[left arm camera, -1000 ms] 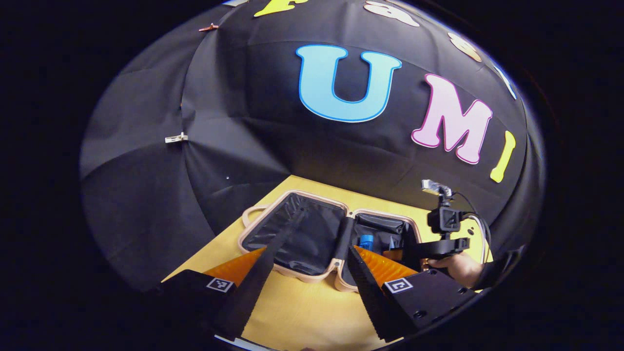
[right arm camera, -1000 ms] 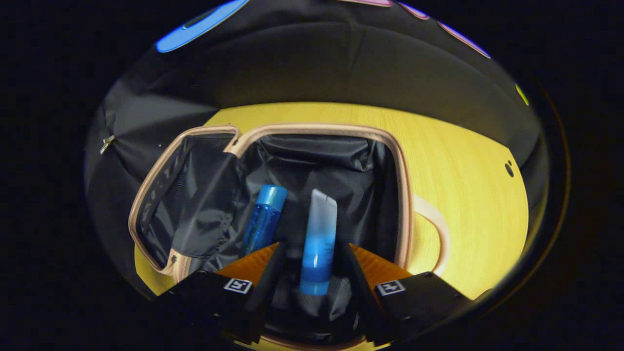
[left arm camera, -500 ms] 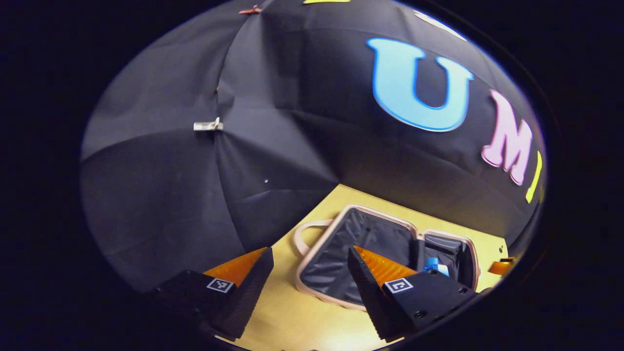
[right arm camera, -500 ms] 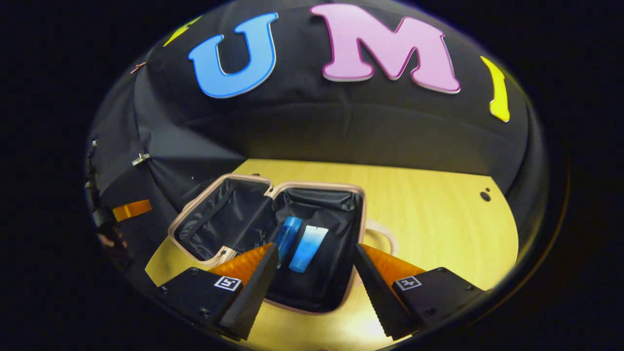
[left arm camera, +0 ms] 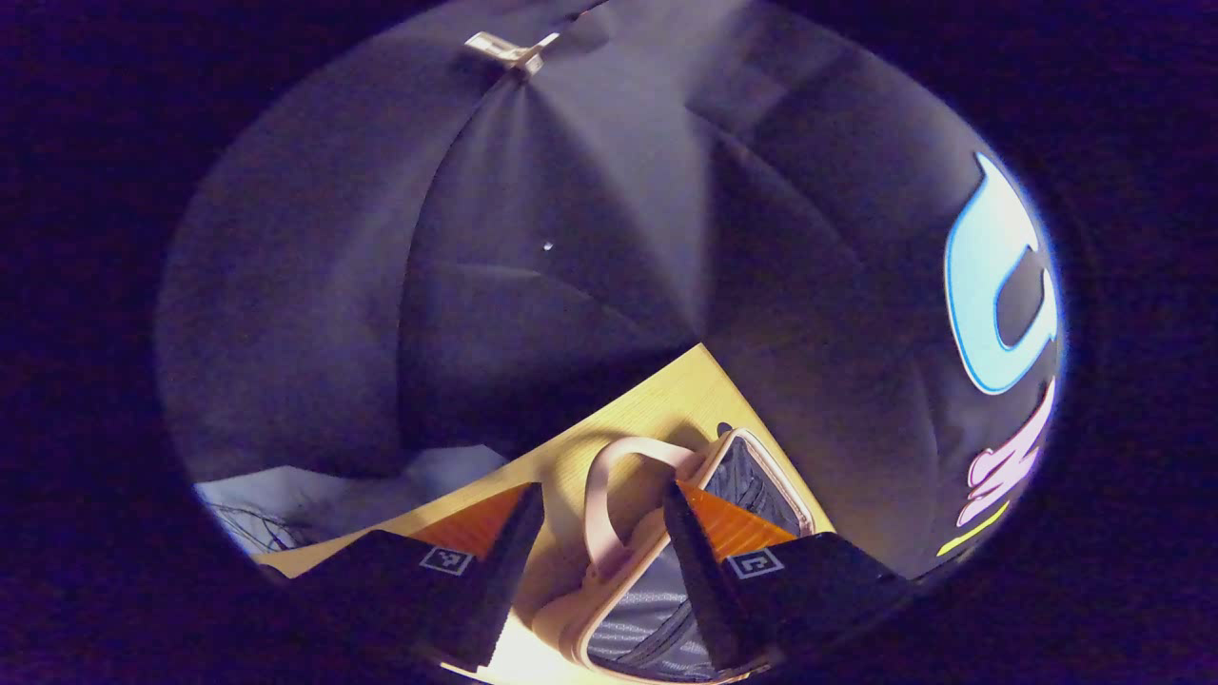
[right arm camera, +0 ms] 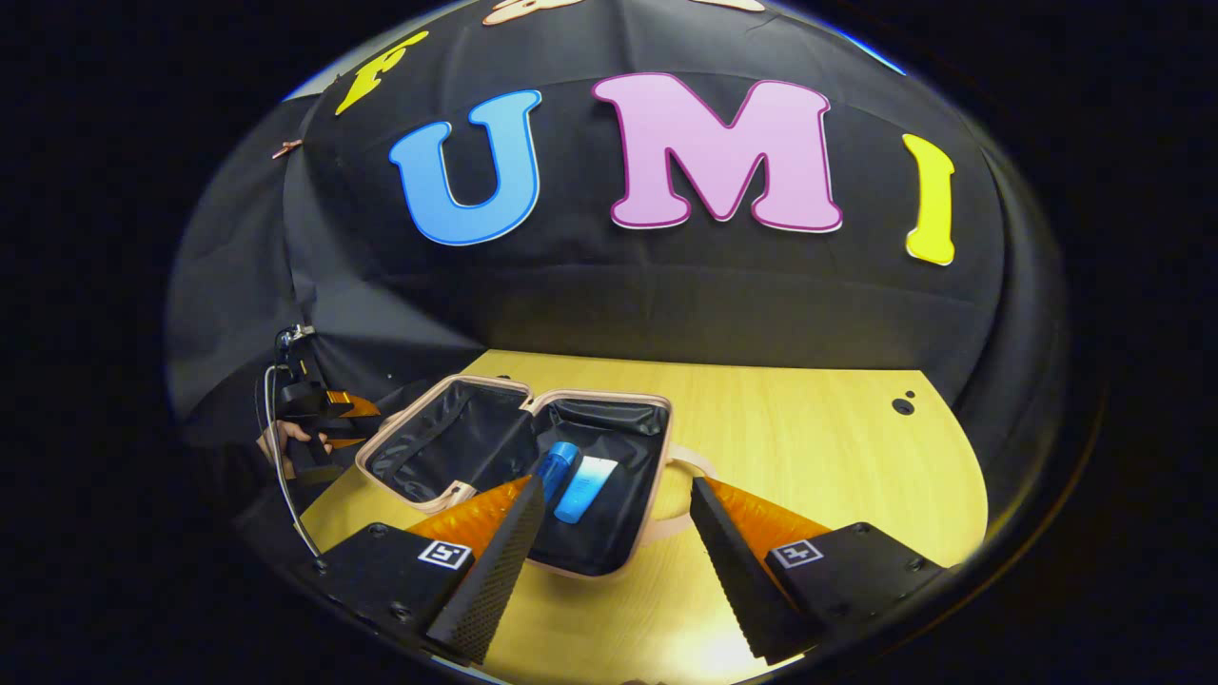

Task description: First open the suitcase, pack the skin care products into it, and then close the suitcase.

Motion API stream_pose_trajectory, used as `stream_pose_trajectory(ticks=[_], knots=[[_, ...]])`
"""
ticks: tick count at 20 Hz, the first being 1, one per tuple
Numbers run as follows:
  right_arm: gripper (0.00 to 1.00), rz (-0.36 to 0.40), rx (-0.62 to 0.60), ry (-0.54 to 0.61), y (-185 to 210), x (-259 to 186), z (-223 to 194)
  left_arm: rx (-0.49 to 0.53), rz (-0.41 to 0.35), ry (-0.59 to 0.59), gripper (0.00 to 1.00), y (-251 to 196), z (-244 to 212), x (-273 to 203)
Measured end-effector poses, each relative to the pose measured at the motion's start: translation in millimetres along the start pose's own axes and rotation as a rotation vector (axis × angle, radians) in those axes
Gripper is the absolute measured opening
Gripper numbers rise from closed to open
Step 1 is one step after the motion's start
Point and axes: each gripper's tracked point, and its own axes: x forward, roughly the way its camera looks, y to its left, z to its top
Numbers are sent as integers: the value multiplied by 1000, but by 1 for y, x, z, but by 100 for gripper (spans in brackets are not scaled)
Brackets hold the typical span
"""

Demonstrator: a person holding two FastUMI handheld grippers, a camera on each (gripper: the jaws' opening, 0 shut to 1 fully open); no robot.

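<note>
The pink suitcase (right arm camera: 447, 495) lies open on the wooden table (right arm camera: 809, 457), both halves lined in black. In its right half lie a blue bottle (right arm camera: 557, 463) and a blue-and-white tube (right arm camera: 587, 487), side by side. My right gripper (right arm camera: 617, 490) hangs open above and in front of the case, holding nothing. My left gripper (left arm camera: 599, 518) is open at the lid's outer end, with the pink handle (left arm camera: 604, 495) between its fingers but not touched. The lid's lining (left arm camera: 756, 480) shows beside the right finger. The left gripper (right arm camera: 352, 419) and the hand (right arm camera: 285, 440) holding it also appear at the case's left end.
Two small holes (right arm camera: 899, 404) mark the table at the back right. The table's left edge runs close behind the handle, with pale floor and cables (left arm camera: 285, 499) beyond it. Bare table stretches to the right of the case.
My right gripper has let go of the tube in the case and pulled back and up. My left gripper has swung round to the lid's handle end and come in close.
</note>
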Motion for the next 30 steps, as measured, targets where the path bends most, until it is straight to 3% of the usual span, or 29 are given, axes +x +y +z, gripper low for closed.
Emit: stream_pose_trajectory(ticks=[2,4,5,6,7,11,15,16,17,20,24,27,30], knots=[[98,-44,-11,2,-17,-8,-4,-54,-11,71,77,6,-10,16],[98,-91,-11,5,-34,-17,-9,-107,-47,126,59,-1,-21,26],[98,-107,-5,13,-40,-22,-13,-111,-40,123,59,-2,-21,29],[98,-120,3,24,-47,-25,-18,-102,-19,114,31,2,-24,31],[98,-126,9,37,-50,-27,-22,-80,-15,105,19,-1,-19,26],[98,-134,18,41,-65,-37,-22,198,59,52,6,-20,-11,8],[98,-136,37,-11,-80,-46,-9,514,71,-110,6,-88,15,-43],[97,-122,33,-19,-81,-49,-7,567,48,-154,2,-117,19,-63],[98,-111,27,-22,-84,-50,-5,609,23,-194,6,-141,20,-82],[98,-74,10,-37,-103,-64,-3,750,-70,-238,5,-221,-21,-139],[98,-41,-47,-104,-129,-88,7,768,-202,-234,6,-313,-105,-182],[98,-18,-73,-122,-153,-109,10,680,-282,-192,6,-351,-190,-200],[97,-7,-65,-134,-180,-129,4,713,-300,-125,6,-371,-279,-187]])
